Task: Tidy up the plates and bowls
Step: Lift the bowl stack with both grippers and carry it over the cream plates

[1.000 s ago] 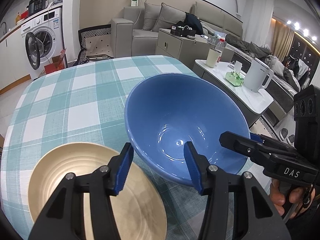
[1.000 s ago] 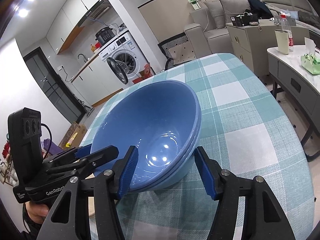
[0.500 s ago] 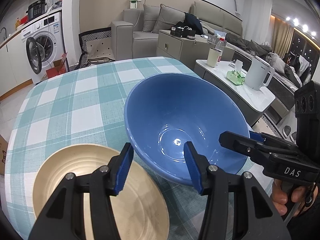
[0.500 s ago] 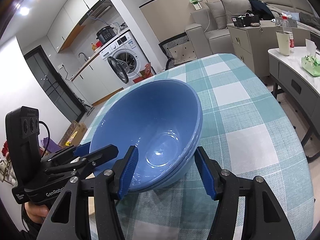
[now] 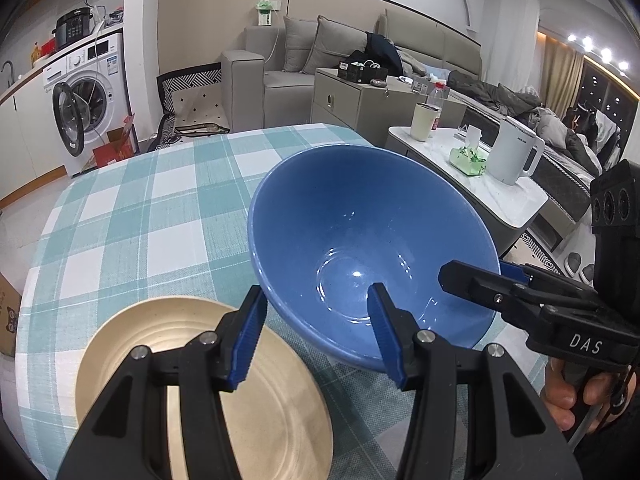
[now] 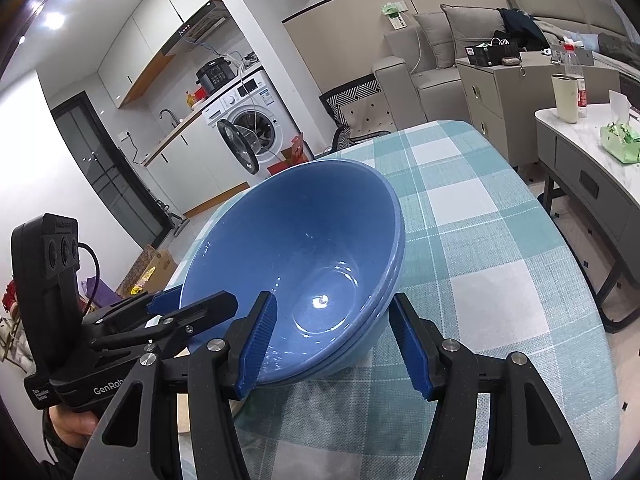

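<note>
Two blue bowls, nested one inside the other point(image 6: 312, 248), stand on the checked tablecloth point(image 5: 132, 216); the stack also shows in the left wrist view point(image 5: 360, 240). A beige ridged plate point(image 5: 256, 400) lies beside them at the near left. My left gripper point(image 5: 318, 336) is open, its fingers straddling the bowls' near rim, one outside and one inside. My right gripper point(image 6: 334, 344) is open and straddles the bowls' rim from the other side. Neither is closed on the bowl.
The table's right edge drops to the floor beside a white side table point(image 5: 468, 176) with a kettle point(image 5: 512, 156), a cup and a tissue pack. A washing machine point(image 5: 88, 92) and a sofa point(image 5: 288, 64) stand beyond the table.
Both grippers and the bowls have shifted only slightly; the views have drifted a little. Both grippers stay open around the rim.
</note>
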{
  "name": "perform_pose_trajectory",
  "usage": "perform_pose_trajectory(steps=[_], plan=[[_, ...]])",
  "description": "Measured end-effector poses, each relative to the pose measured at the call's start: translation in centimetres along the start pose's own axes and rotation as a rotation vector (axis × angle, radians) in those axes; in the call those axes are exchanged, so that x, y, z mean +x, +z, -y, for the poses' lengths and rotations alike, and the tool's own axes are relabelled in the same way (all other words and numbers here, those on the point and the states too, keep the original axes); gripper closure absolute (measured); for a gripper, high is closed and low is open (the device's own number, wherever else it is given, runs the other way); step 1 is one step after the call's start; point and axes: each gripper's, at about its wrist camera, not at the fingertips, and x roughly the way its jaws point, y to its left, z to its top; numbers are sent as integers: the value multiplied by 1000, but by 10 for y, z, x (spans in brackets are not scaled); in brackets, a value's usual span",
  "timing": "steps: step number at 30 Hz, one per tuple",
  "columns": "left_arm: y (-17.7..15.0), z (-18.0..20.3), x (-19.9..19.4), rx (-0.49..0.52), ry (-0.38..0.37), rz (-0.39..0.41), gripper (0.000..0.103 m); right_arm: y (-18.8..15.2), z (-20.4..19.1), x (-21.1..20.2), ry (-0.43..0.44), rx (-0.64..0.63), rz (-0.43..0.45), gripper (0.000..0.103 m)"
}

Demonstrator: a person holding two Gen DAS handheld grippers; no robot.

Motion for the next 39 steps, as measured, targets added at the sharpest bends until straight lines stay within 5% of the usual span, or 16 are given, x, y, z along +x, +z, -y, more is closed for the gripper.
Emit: perform_pose_trajectory(steps=[39], plan=[[-1, -17, -72, -37, 43, 101, 52, 7, -56, -28, 33, -77, 53, 42]])
